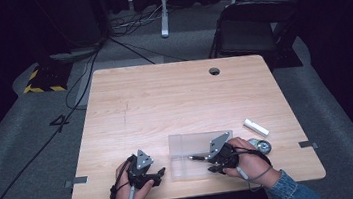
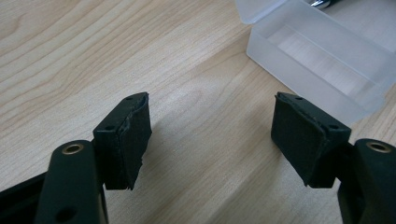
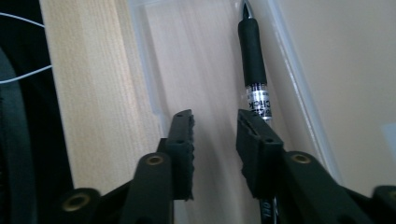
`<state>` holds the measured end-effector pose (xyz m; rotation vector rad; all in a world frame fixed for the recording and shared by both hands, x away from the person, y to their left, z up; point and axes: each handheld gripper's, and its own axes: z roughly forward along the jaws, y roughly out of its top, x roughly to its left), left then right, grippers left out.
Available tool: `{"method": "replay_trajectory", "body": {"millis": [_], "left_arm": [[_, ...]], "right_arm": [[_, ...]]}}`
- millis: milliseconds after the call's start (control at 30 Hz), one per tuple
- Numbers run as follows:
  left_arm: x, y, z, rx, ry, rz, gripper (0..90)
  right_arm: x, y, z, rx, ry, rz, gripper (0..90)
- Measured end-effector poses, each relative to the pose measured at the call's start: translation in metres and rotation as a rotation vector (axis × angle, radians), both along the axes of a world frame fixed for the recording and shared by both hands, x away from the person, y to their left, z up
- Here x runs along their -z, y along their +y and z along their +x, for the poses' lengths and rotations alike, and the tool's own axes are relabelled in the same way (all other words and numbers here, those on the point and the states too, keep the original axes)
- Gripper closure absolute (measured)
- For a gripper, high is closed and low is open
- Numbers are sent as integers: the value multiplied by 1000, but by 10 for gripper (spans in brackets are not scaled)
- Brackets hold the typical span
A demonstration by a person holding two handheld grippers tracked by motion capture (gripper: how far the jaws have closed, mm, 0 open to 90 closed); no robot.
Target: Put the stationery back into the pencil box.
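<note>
My right gripper (image 3: 215,135) hangs over the open clear plastic box (image 1: 182,144), its jaws a little apart with nothing between them. The pen (image 3: 252,51) lies inside the box along one long wall, black grip section and tip pointing away from me; its barrel runs down under my right-hand jaw rather than through the gap, so it is not pinched. From above, that gripper (image 1: 206,157) sits at the box's right edge, and the pen (image 1: 197,156) shows as a thin dark line inside the box near it.

My left gripper (image 2: 212,135) stands wide open over bare table (image 2: 93,46), just beside the box's (image 2: 322,60) near left corner, touching nothing.

I judge the step in hand to be the placing of the pen into the box — it looks laid down and let go, though I cannot tell whether the jaw above it is touching the barrel. Next I would lift the right gripper straight up and clear of the box wall without dragging the pen. Then comes the closing of the lid, which I take to be the flat clear half on the far side — the left gripper is well placed to steady the box.

Right of the box lie a white stick-like thing (image 1: 256,127) and a small round metal object (image 1: 261,144), both untouched.
</note>
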<state>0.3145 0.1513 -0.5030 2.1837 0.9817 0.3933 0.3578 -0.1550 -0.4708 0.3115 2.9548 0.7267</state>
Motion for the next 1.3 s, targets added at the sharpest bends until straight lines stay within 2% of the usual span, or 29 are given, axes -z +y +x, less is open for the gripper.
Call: {"method": "replay_trajectory", "body": {"millis": [300,467,767,1067,1300], "left_arm": [[0,0,0,1,-1,0,287],[0,0,0,1,1,-1,286],[0,2,0,-3,4,-6,284],[0,7,-1,-16,7,-10,284],[0,9,0,-13,6,-6,281]], "right_arm": [[-1,-1,2,0,-51,-10,564],[0,-2,3,7,-58,-4,547],[1,-5,6,22,-26,8,536],[-1,-10,7,54,17,29,564],[-10,-14,7,67,14,53,563]]}}
